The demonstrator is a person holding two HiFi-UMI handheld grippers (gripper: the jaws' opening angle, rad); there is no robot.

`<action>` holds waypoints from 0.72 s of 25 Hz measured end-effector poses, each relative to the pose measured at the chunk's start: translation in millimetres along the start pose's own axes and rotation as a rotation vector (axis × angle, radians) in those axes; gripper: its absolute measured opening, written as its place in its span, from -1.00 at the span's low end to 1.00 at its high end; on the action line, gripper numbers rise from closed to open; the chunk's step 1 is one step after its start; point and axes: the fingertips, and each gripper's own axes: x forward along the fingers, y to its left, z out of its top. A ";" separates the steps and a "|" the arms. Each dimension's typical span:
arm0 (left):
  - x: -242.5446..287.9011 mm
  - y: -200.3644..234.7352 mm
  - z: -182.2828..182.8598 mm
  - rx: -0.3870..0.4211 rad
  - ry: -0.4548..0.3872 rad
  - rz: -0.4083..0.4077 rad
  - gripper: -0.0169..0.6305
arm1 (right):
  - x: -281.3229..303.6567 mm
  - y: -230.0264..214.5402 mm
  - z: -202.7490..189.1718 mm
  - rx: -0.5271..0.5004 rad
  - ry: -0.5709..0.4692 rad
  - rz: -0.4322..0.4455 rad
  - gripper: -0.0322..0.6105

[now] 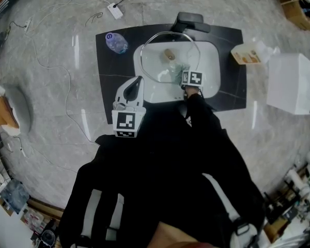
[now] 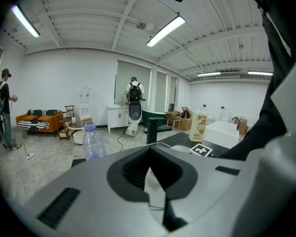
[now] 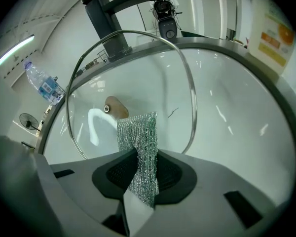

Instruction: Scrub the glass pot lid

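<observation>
The glass pot lid [image 1: 156, 61], with a metal rim and a wooden knob [image 1: 169, 54], leans upright inside the white sink [image 1: 213, 53]. In the right gripper view the lid [image 3: 153, 78] fills the space just ahead of the jaws. My right gripper [image 1: 185, 72] is down in the sink, shut on a silver mesh scrubber [image 3: 139, 142] whose top edge lies against the glass below the knob [image 3: 116, 107]. My left gripper [image 1: 138, 81] hovers over the counter left of the sink, away from the lid. Seen from its own camera, the left gripper [image 2: 154, 181] is shut on nothing and points out into the room.
A black faucet [image 1: 190, 20] stands behind the sink on the black counter [image 1: 106, 71]. A plastic water bottle [image 1: 116, 43] lies at the counter's back left, a soap bottle [image 1: 246, 55] at its right. A white box [image 1: 294, 81] stands further right. Cables cross the floor.
</observation>
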 end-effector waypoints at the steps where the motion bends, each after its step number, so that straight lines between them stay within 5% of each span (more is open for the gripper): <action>1: 0.0 -0.3 0.5 0.001 -0.001 -0.001 -0.94 | -0.8 -2.5 -0.5 0.003 0.001 -0.004 -0.62; 18: -1.5 -9.7 6.2 0.026 -0.017 -0.016 -0.94 | -23.9 -32.7 8.7 0.012 -0.053 -0.071 -0.62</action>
